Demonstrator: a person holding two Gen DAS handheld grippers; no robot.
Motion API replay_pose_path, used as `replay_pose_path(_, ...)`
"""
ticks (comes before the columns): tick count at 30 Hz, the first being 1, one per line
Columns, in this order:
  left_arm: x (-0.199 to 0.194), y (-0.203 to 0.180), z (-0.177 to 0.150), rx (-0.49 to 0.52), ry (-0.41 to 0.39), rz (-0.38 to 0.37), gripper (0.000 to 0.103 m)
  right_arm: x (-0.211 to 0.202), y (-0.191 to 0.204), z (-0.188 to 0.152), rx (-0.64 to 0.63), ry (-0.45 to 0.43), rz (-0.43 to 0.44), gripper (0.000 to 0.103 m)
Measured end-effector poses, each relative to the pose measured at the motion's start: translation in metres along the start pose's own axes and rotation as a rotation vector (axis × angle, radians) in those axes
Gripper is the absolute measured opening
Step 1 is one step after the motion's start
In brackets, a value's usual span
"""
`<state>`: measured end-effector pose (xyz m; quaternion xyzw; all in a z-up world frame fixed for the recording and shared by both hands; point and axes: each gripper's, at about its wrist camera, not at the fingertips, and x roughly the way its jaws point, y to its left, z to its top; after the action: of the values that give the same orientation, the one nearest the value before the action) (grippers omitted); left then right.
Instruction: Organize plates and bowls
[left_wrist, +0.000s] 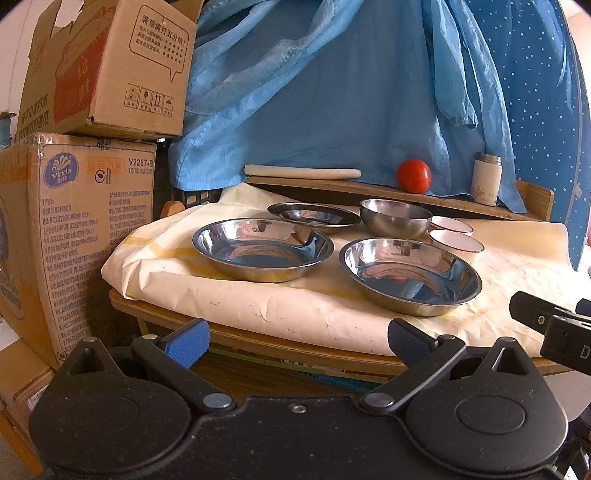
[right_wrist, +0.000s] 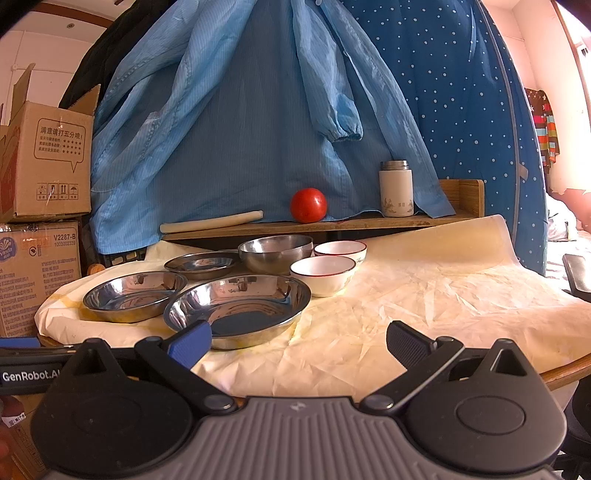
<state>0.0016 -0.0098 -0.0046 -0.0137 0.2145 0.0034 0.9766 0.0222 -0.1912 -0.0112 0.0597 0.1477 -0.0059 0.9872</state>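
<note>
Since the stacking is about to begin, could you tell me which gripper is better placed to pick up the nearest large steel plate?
Probably the right gripper: open, its blue-padded finger already sits at the rim of the nearest large steel plate. The left gripper, also open, hangs before the table edge.

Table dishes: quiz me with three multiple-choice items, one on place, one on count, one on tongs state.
1. Where is the tomato?
A. on the wooden shelf
B. in a bowl
C. on the floor

2. How many white bowls are there?
A. one
B. two
C. four

3. The right tongs are:
A. shut on a plate
B. shut on nothing
C. open

Answers: 1 A, it sits beside the flask; 2 B, near white bowl and far white bowl; 3 C, fingers wide apart, nothing between.
</note>
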Motion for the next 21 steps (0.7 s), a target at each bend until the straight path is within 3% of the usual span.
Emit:
replay_pose_path(12, 0.015, 0.016, 0.016, -0.060, 0.020, 0.026, 0.102, 0.009, -0.001, 0.002, 0.025, -0.029, -0.023, 0.103)
replay_pose_path(21, 0.045, 0.052, 0.055, -0.160, -0.011, 0.140, 0.102, 0.042, -0.001, 0.029, -0.011, -0.055, 0.031, 0.103)
